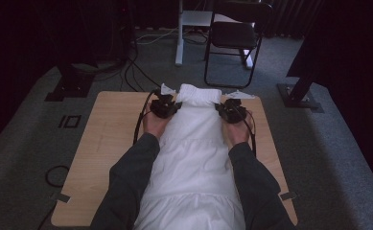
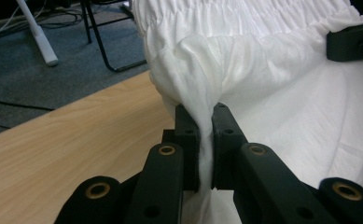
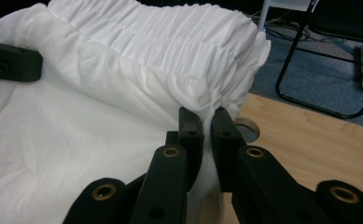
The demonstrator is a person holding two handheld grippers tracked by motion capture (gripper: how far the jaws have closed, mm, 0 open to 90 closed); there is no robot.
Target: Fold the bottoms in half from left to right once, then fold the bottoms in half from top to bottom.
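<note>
garment: white gathered garment (image 1: 193, 139) is laid lengthwise down the table (image 1: 107, 143), smocked band at the far end, hem run off the near edge between the forearms.
garment vs grippers: smocked band (image 3: 170, 42) is spanned between the two grippers; main body hangs behind and below them.
left gripper: left gripper (image 2: 206, 122) is clamped narrow on a fold of the cloth at the band's left corner; fabric is seen pinched between the jaws.
right gripper: right gripper (image 3: 206, 123) is clamped narrow on the band's right corner; cloth is bunched just above the tips.
step judged: far end is judged to be in the middle of a lift, likely for a fold toward the near side or a straightening.
doing it well: both corners should be kept level and raised together; band should be kept taut between the grippers so no sag forms; grip should be held deep enough that thin cloth is not slipped out; hem should not be dragged off the table.
risk: uneven pull is judged likely to skew the fold.
high view extra: whole layout, both hands (image 1: 155, 123), chair (image 1: 234, 36) beyond the table's far edge.
gripper views extra: actual pinch of cloth between jaws; roll of tape (image 3: 247, 127) on the table just past the right tips, partly hidden by cloth; other gripper's black body at frame edge.
</note>
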